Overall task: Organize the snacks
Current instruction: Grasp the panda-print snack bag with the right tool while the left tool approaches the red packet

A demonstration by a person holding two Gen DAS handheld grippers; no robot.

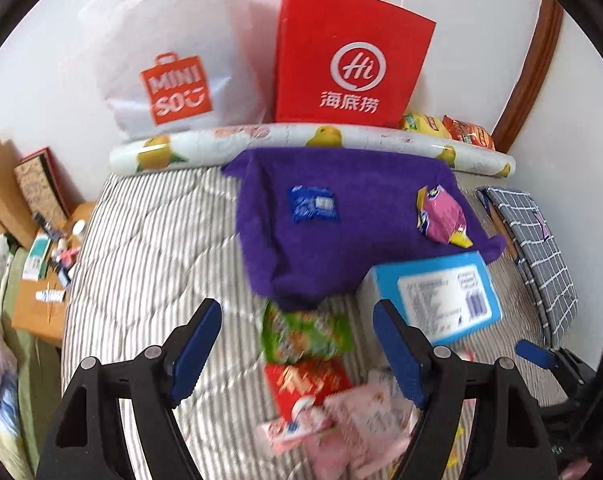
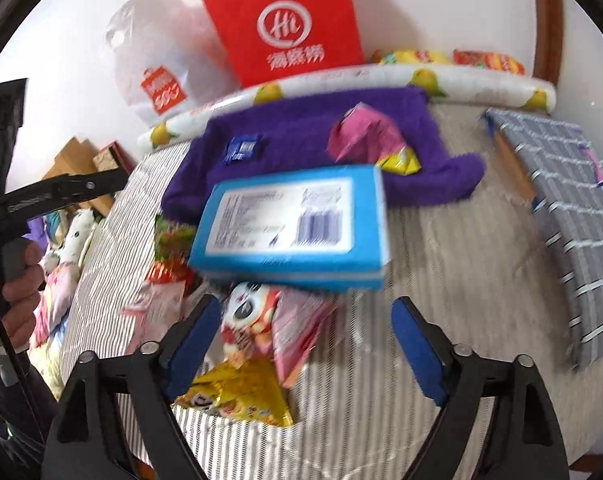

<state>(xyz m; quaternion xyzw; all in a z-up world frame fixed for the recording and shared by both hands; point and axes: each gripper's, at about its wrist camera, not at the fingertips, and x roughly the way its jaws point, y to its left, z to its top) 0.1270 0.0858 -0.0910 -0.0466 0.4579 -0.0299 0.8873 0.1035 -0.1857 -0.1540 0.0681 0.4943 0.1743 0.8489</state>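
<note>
My left hand-held gripper [image 1: 297, 354] and right hand-held gripper [image 2: 305, 344] hang apart, empty, over the bed's [image 1: 149, 248] near-edge snack pile [image 1: 321, 396], blue box [image 2: 297, 226] overlapping the purple towel [image 1: 341, 184], apparently the sorting spot.

White wall [image 1: 481, 8] behind, brown wooden trim [image 1: 541, 72] curving up at right. Striped grey-white quilted mattress [image 1: 149, 248] as work surface. Lemon-print roll [image 1: 261, 140] along far edge. White MINISO bag [image 1: 173, 80] and red paper bag [image 1: 349, 60] leaning on wall. Cardboard boxes [image 1: 1, 188] and cluttered low table [image 1: 37, 300] at left. Flat, even light.
</note>
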